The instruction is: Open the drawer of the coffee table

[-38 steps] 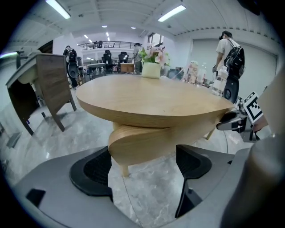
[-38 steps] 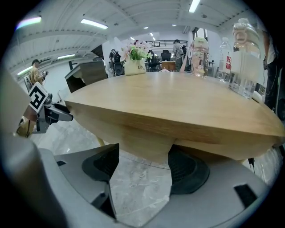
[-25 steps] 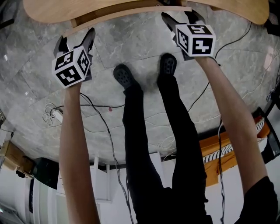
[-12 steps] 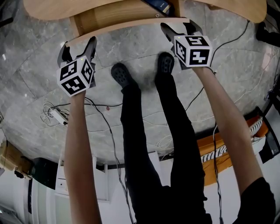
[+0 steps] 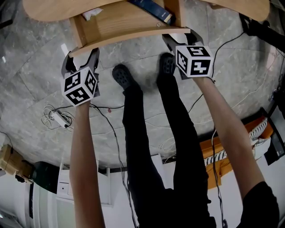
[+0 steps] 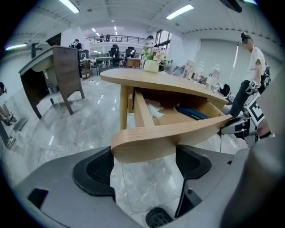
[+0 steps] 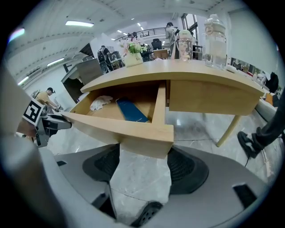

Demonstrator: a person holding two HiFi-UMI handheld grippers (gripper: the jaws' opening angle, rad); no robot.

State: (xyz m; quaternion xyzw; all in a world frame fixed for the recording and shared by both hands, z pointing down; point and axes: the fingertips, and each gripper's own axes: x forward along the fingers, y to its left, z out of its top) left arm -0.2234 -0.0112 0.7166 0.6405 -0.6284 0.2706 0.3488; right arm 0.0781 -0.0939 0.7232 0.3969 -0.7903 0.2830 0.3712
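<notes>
In the head view the drawer (image 5: 129, 32) is seen standing open under the coffee table (image 5: 49, 11), whose top is cut off at the far edge. In the left gripper view the left gripper (image 6: 142, 167) is clenched on the drawer front's left end. In the right gripper view the right gripper (image 7: 144, 167) is clamped on the right corner. Only there are 2 bottles (image 7: 216, 40) shown on the tabletop.

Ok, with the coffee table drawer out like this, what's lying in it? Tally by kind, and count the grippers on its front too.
Flat blue item: 1
White crumpled piece: 1
Grippers with fingers closed on the drawer front: 2, the left gripper and the right gripper
Total: 4
</notes>
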